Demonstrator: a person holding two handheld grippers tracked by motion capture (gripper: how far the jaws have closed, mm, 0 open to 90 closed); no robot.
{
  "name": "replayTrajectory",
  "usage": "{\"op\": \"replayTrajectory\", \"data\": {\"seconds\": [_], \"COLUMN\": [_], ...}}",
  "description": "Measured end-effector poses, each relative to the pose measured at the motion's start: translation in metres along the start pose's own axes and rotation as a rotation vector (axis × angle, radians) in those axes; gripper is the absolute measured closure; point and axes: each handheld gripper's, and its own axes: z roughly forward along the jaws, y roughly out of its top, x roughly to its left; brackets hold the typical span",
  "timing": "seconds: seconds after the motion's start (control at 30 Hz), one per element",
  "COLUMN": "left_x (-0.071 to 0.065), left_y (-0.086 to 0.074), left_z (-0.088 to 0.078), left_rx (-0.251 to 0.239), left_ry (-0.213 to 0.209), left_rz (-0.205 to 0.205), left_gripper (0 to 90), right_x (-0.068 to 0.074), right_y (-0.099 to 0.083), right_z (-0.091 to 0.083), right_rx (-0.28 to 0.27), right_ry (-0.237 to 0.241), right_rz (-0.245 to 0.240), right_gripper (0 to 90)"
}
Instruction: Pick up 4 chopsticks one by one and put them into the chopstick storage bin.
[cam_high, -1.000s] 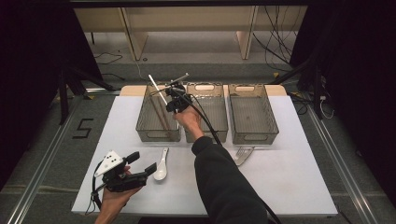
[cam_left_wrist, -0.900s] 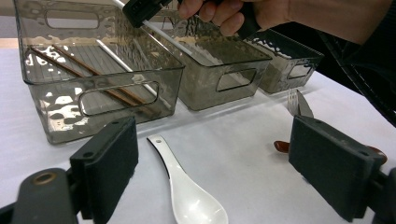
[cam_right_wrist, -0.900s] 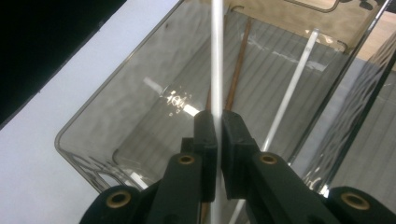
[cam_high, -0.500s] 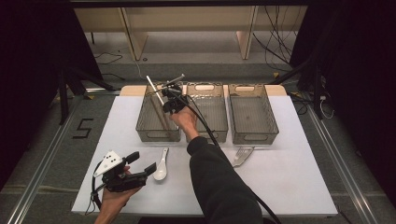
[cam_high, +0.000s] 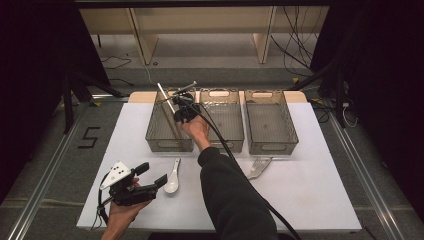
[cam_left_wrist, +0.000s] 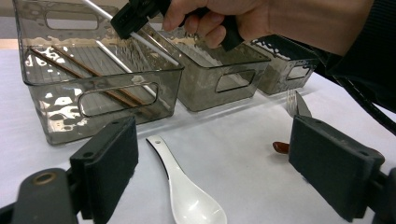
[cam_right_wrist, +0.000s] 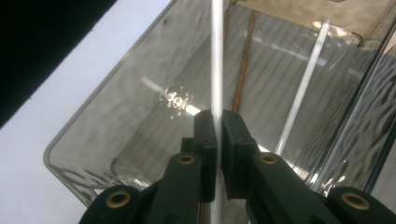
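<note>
Over the left clear bin (cam_high: 150, 137) my right gripper (cam_high: 177, 109) is shut on a white chopstick (cam_high: 165, 95), which slants up and to the left. In the right gripper view the pads (cam_right_wrist: 205, 126) pinch that white chopstick (cam_right_wrist: 216, 56) above the bin's floor. There a second white chopstick (cam_right_wrist: 303, 88) and a brown chopstick (cam_right_wrist: 243, 70) lie. My left gripper (cam_high: 154, 174) is held open near the table's front left. A white spoon (cam_left_wrist: 187, 196) lies on the table just ahead of its jaws.
A middle bin (cam_high: 222, 120) and a right bin (cam_high: 270, 120) stand beside the left one at the table's back. A fork (cam_high: 257, 167) lies in front of them on the white table (cam_high: 310, 190). The right sleeve reaches across the table's middle.
My right gripper has shifted slightly to the left with the white chopstick in it. The left gripper has stayed in place.
</note>
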Motion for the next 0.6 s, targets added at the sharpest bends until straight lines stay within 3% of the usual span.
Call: {"op": "replayTrajectory", "data": {"seconds": [0.1,0.17,0.37,0.6], "left_x": [0.000,0.000,0.000,0.001], "left_y": [0.000,0.000,0.000,0.000], "left_z": [0.000,0.000,0.000,0.001], "left_rx": [-0.001,-0.001,0.001,0.004], "left_ry": [0.000,0.000,0.000,0.007], "left_rz": [-0.002,-0.002,0.000,0.000], "left_gripper": [15.5,15.5,15.5,15.5], "right_x": [-0.001,-0.001,-0.004,-0.004], "right_y": [-0.001,-0.001,0.002,-0.002], "right_z": [0.003,0.004,-0.011,-0.031], "right_rx": [0.003,0.021,-0.011,-0.016], "right_ry": [0.002,0.012,0.052,0.074], "right_rz": [0.016,0.027,0.021,-0.045], "right_gripper": [84.7,70.6,57.3,46.9]}}
